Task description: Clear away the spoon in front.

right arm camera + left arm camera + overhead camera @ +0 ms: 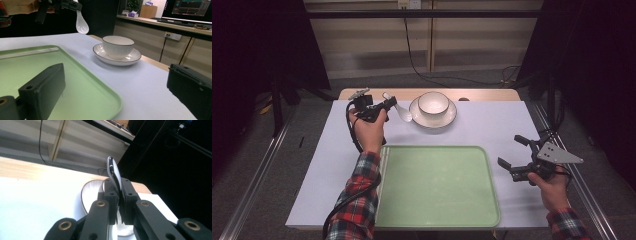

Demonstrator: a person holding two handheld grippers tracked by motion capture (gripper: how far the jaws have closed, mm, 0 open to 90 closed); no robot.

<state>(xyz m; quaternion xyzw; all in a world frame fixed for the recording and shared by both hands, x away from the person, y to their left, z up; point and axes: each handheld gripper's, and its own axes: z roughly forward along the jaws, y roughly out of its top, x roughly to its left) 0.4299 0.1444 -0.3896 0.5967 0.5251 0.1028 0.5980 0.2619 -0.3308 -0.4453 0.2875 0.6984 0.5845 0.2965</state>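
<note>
Spoon (pixel 402 113) clamped by its handle in the left gripper (pixel 384 106), raised above the table's (pixel 492 125) far left part.

Held just beside the white bowl (pixel 433 103) on its saucer (pixel 447 119), bowl end hanging down toward the cloth in the right gripper view; jaws pressed tight on the handle in the left gripper view. Right gripper (pixel 518 151) spread wide with nothing between its jaws, hovering just right of the green tray (pixel 437 185), well apart from spoon and bowl.
</note>
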